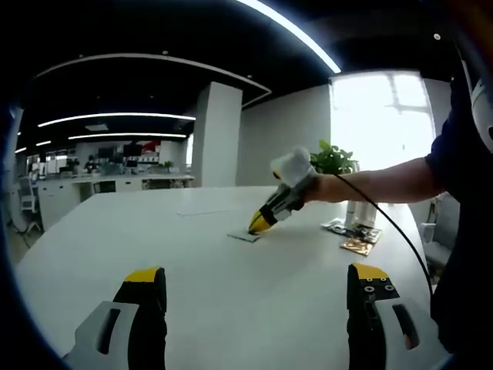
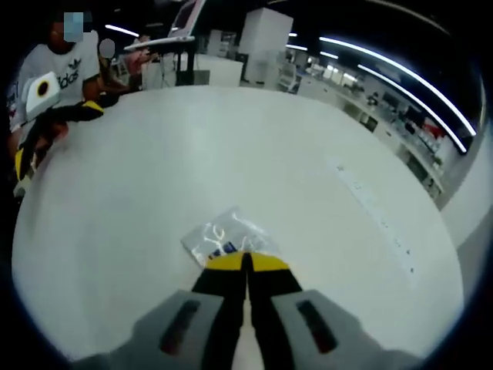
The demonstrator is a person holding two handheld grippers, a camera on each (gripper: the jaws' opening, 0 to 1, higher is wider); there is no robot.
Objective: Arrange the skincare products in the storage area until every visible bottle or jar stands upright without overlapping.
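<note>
A wide white table (image 1: 231,262) carries everything. In the left gripper view, the left gripper (image 1: 256,297) hovers above the table with its jaws wide apart and nothing between them. The right gripper (image 2: 247,264) has its jaws pressed together, tips touching the near edge of a small clear sachet (image 2: 223,235) lying flat on the table. Some flat packets (image 1: 352,236) lie near the far table edge, beside a green plant (image 1: 333,159).

The desk (image 2: 231,139) is plain white. Both hand-held grippers, left (image 1: 258,289) and right (image 2: 246,262), have yellow tips on black jaws. The sachet (image 2: 223,235) is clear with a blue mark.
</note>
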